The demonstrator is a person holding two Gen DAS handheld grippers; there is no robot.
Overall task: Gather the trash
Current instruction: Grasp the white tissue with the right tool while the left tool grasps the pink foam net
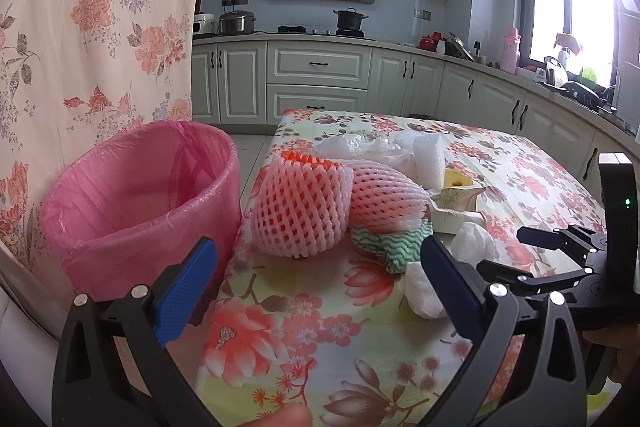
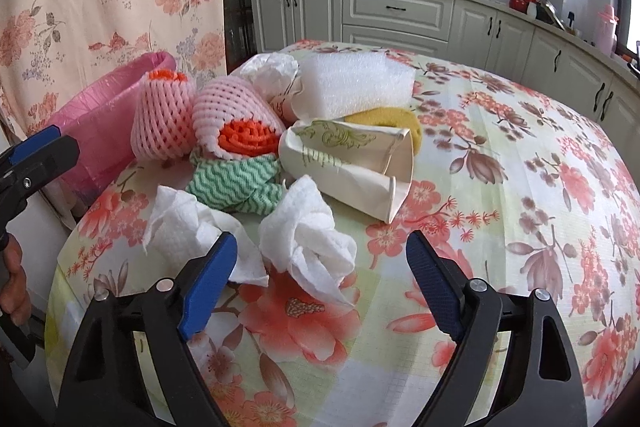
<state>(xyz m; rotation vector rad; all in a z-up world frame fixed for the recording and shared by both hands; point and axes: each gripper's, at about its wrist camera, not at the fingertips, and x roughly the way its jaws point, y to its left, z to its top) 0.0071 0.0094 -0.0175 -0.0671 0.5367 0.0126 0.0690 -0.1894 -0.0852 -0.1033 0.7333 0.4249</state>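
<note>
**Trash on floral bench, both claws empty**

Right claw (image 2: 320, 259): wide open, nothing gripped, crumpled white paper towel (image 2: 308, 243) between its fingers. Left claw (image 1: 320, 263): wide open, empty. Pink-lined round bin (image 1: 136, 203): just beside bench (image 2: 500, 187) edge.

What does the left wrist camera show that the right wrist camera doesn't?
Only the left wrist view shows the inside of the pink-lined trash bin and the window.

Only the right wrist view shows the whole crushed paper cup and both crumpled white tissues, the nearer one between the open right gripper fingers.

Both show the two foam fruit nets, the green wavy cloth and the floral tablecloth.
</note>
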